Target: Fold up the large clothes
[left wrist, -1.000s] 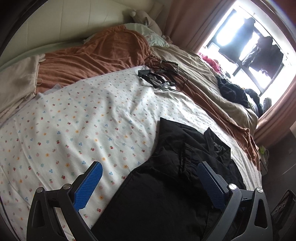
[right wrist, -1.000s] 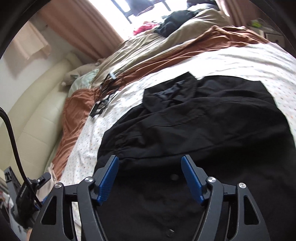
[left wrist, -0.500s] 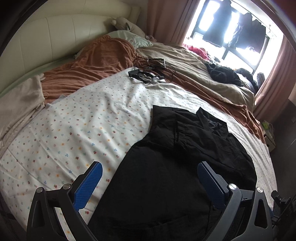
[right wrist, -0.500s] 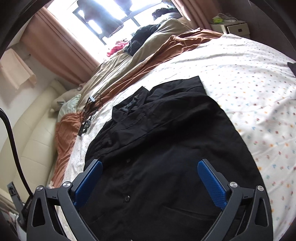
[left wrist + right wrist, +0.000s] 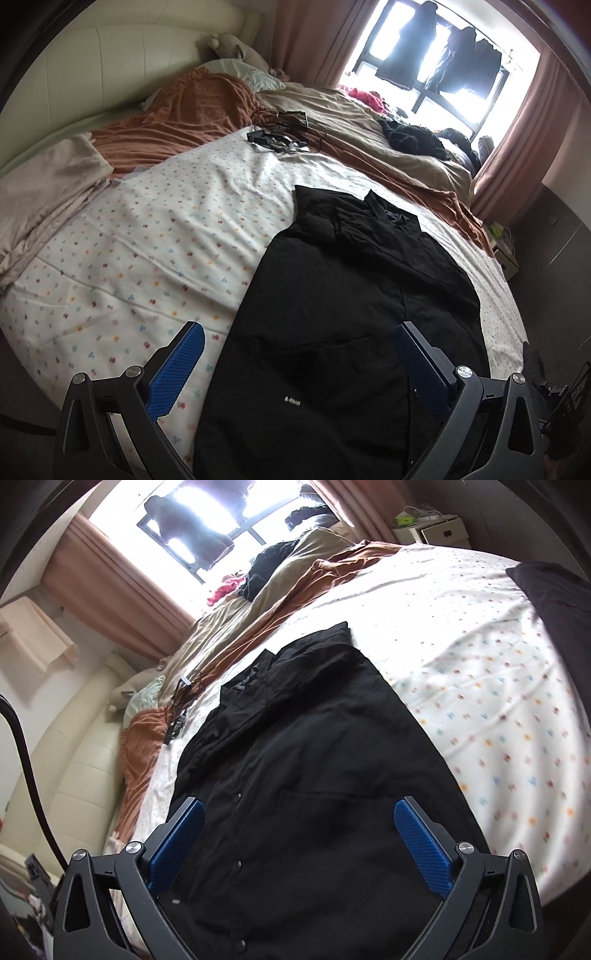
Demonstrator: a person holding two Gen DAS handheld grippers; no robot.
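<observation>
Black shirt (image 5: 354,302) is lying flat, sleeves folded in, on the dotted white sheet (image 5: 155,236), its collar end pointing toward the brown blanket (image 5: 199,107) and the tangle of cables (image 5: 284,129) beside it. Left gripper (image 5: 295,365) is hovering over the shirt's hem with its blue pads spread wide and nothing between them. Right gripper (image 5: 299,838) is likewise hanging wide open above the shirt's button placket, gripping nothing.
</observation>
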